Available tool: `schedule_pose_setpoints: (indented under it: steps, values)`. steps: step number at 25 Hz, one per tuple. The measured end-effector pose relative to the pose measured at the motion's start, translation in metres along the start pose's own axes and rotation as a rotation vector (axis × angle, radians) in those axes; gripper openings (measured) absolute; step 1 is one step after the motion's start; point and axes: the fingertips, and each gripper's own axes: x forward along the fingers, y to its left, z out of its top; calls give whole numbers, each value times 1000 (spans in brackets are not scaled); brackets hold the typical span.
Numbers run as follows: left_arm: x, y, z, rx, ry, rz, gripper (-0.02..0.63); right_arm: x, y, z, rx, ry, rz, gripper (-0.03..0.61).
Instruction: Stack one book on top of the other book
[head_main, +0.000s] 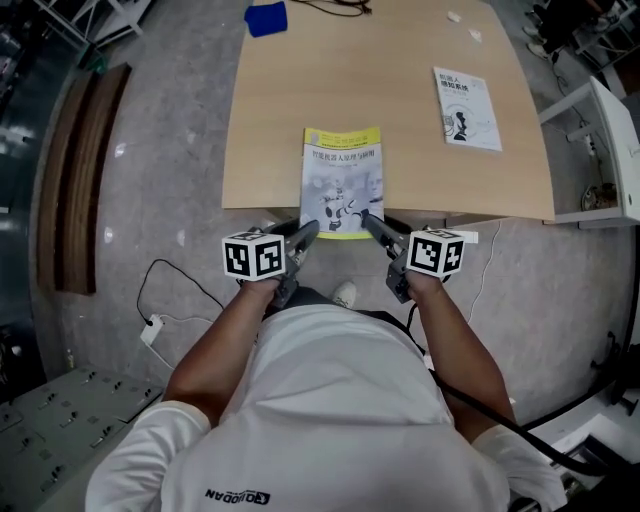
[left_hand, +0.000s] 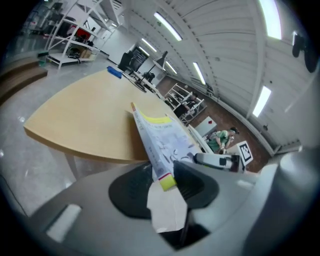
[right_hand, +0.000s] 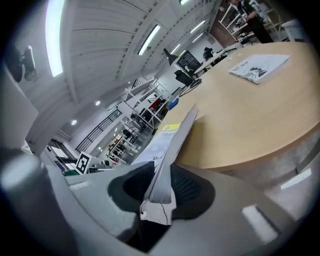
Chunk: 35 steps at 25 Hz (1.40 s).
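Observation:
A yellow-edged book (head_main: 342, 180) with a pale illustrated cover sits at the near edge of the wooden table (head_main: 300, 100), its near end lifted. My left gripper (head_main: 309, 229) is shut on the book's near left corner (left_hand: 159, 160). My right gripper (head_main: 369, 221) is shut on its near right corner (right_hand: 167, 167), so the book hangs between both. A second, white book (head_main: 466, 109) lies flat at the table's right side, also in the right gripper view (right_hand: 259, 66).
A blue object (head_main: 266, 18) lies at the table's far left corner. A white cabinet (head_main: 615, 150) stands right of the table. A cable and plug (head_main: 155, 325) lie on the floor at left, beside a dark wooden bench (head_main: 85, 175).

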Motion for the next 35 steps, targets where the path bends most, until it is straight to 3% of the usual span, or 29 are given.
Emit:
schedule_pose_setpoints:
  steps: [10,22,30,35]
  values:
    - [42,-81,13,170,-38,-47,147,-83,-16,35,-103,-117,-85,103]
    - [116,-147,48,271,24,-137,150,-153,-63,86,-87,-247,-187,104]
    - [204,-175,90,304,31,-178,152,-176,-134,146,-85,-207,-249,107]
    - [249,-185,115,272,24,-175,152,-182,-170,189,-104,-149,-272,106]
